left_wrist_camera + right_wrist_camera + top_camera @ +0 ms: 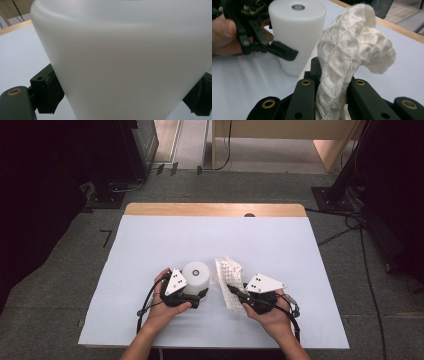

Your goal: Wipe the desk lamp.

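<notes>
A white cylinder [196,277] stands upright on the white table cover [150,245], with a small round mark on its top. My left gripper [196,294] is shut on its lower side; in the left gripper view the cylinder [125,62] sits pressed between both black pads [51,93]. To its right my right gripper [233,290] is shut on a white foam net sleeve [229,272], which curls upward and droops over at its top. In the right gripper view the net sleeve [347,57] rises from between the jaws, and the cylinder [297,35] stands just behind and left of it.
A wooden table edge [215,209] runs along the far side of the cover. Dark stands and cables [350,225] sit on the floor around the table. A person's hands [165,312] hold both grippers near the front edge.
</notes>
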Demonstrator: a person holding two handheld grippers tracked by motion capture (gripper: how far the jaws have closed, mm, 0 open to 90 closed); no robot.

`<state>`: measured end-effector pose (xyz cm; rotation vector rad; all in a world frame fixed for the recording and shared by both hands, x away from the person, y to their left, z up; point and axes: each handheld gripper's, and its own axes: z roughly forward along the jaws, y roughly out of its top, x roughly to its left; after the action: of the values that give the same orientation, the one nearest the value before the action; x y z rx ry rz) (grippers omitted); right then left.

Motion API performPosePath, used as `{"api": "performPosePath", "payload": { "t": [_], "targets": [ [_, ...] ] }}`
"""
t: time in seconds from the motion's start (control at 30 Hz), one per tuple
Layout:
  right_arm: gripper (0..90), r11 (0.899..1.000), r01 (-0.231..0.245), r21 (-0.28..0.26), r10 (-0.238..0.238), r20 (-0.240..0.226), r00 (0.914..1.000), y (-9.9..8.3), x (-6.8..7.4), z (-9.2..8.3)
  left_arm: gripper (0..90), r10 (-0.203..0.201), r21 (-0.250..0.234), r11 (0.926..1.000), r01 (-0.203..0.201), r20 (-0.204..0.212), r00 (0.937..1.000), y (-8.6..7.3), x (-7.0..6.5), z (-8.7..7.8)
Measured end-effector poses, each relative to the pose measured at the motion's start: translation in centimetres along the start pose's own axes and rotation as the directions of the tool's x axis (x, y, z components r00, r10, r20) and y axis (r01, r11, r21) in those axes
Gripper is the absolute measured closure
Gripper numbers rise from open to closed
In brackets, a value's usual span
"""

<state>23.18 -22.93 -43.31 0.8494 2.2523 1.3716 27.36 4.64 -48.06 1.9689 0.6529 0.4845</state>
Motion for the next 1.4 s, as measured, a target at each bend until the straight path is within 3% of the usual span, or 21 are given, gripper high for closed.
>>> {"api": "performPosePath", "payload": {
  "t": [0.1, 0.2, 0.33, 0.43, 0.47, 0.53, 0.57, 0.6, 0.67, 0.77, 0.83, 0.87, 0.93, 0.97, 1.03, 1.1, 1.13, 1.23, 1.27, 1.33, 1.4],
  "targets": [
    [80.0, 1.000, 0.000, -0.001, 0.000, 0.001, 1.0000, -0.1, -0.1, 0.0, 7.6, 0.004, -0.002, 1.0000, -0.004, 0.002, 1.0000, -0.1, 0.0, 0.0],
    [80.0, 1.000, -0.002, 0.004, 0.002, 0.000, 1.0000, -0.2, -0.1, -0.1, 2.9, 0.003, 0.037, 0.9993, -0.002, -0.038, 0.9993, -0.4, -0.2, 0.2],
    [80.0, 1.000, -0.014, -0.003, 0.014, 0.009, 0.9999, -0.3, -0.5, -0.3, 2.6, -0.060, 0.011, 0.9981, 0.061, -0.105, 0.9927, -0.4, -1.0, 0.0],
    [80.0, 1.000, -0.025, -0.011, 0.025, 0.013, 0.9996, -0.2, -0.7, -0.4, 2.6, -0.130, -0.010, 0.9914, 0.130, -0.163, 0.9779, 0.0, -1.9, 0.1],
    [80.0, 1.000, -0.026, -0.007, 0.026, 0.010, 0.9996, -0.2, -0.6, -0.3, 2.6, -0.140, -0.008, 0.9899, 0.141, -0.203, 0.9690, 0.2, -2.3, 0.2],
    [80.0, 1.000, -0.019, -0.007, 0.019, 0.009, 0.9998, -0.2, -0.5, -0.2, 2.4, -0.151, -0.010, 0.9882, 0.153, -0.237, 0.9599, 0.4, -2.8, 0.5],
    [80.0, 1.000, -0.017, -0.005, 0.018, 0.008, 0.9998, -0.2, -0.4, -0.1, 2.6, -0.152, 0.007, 0.9871, 0.160, -0.274, 0.9497, 0.5, -3.0, 0.8],
    [80.0, 1.000, -0.016, -0.004, 0.016, 0.006, 0.9999, -0.2, -0.4, 0.0, 2.6, -0.159, 0.008, 0.9858, 0.168, -0.278, 0.9472, 0.4, -3.0, 0.9],
    [80.0, 1.000, -0.016, -0.002, 0.016, 0.004, 0.9999, -0.2, -0.3, 0.0, 7.2, -0.165, 0.008, 0.9849, 0.173, -0.262, 0.9509, 0.3, -2.8, 0.8],
    [80.0, 1.000, -0.012, -0.006, 0.012, 0.003, 0.9999, -0.2, -0.2, 0.0, 8.1, -0.158, 0.011, 0.9865, 0.164, -0.207, 0.9655, 0.2, -2.3, 0.5],
    [80.0, 1.000, -0.013, -0.011, 0.013, 0.004, 0.9999, -0.2, -0.2, -0.1, 8.2, -0.183, -0.004, 0.9831, 0.183, -0.108, 0.9772, 0.1, -1.5, 0.3],
    [80.0, 1.000, -0.012, -0.019, 0.012, 0.005, 0.9999, -0.1, -0.2, -0.2, 8.2, -0.209, -0.017, 0.9778, 0.209, -0.030, 0.9774, 0.1, -1.0, 0.1],
    [80.0, 0.999, -0.005, -0.042, 0.005, 0.002, 1.0000, 0.1, -0.1, -0.6, 8.2, -0.246, -0.037, 0.9671, 0.252, 0.117, 0.9622, 0.2, -0.1, -0.2],
    [80.0, 0.998, 0.004, -0.058, -0.004, -0.004, 1.0000, 0.3, 0.0, -0.8, 8.2, -0.251, -0.038, 0.9642, 0.263, 0.186, 0.9499, 0.3, 0.3, -0.4],
    [80.0, 0.996, 0.029, -0.084, -0.031, -0.017, 0.9994, 0.9, 0.5, -1.3, 8.2, -0.234, -0.045, 0.9645, 0.260, 0.311, 0.9212, 0.5, 0.7, -0.7],
    [80.0, 0.992, 0.061, -0.111, -0.064, -0.028, 0.9976, 1.5, 1.2, -1.8, 8.2, -0.223, -0.031, 0.9660, 0.257, 0.405, 0.8870, 0.7, 0.7, -0.8],
    [80.0, 0.990, 0.075, -0.123, -0.080, -0.036, 0.9962, 1.8, 1.6, -1.9, 8.2, -0.210, -0.030, 0.9683, 0.248, 0.439, 0.8737, 0.9, 0.5, -0.8],
    [80.0, 0.985, 0.108, -0.138, -0.116, -0.050, 0.9920, 2.3, 2.6, -2.0, 8.2, -0.189, -0.036, 0.9709, 0.237, 0.491, 0.8507, 1.2, 0.1, -0.8],
    [80.0, 0.984, 0.115, -0.138, -0.124, -0.055, 0.9908, 2.4, 2.9, -1.9, 8.2, -0.196, -0.039, 0.9673, 0.251, 0.509, 0.8378, 1.3, 0.1, -0.9],
    [80.0, 0.984, 0.133, -0.120, -0.141, -0.062, 0.9881, 2.2, 3.1, -1.5, 8.2, -0.217, -0.054, 0.9562, 0.288, 0.530, 0.8196, 1.3, 0.4, -1.0],
    [80.0, 0.987, 0.131, -0.096, -0.138, -0.066, 0.9882, 1.8, 3.1, -1.0, 8.2, -0.232, -0.066, 0.9464, 0.316, 0.541, 0.8085, 1.3, 0.9, -1.4]
  ]
}}
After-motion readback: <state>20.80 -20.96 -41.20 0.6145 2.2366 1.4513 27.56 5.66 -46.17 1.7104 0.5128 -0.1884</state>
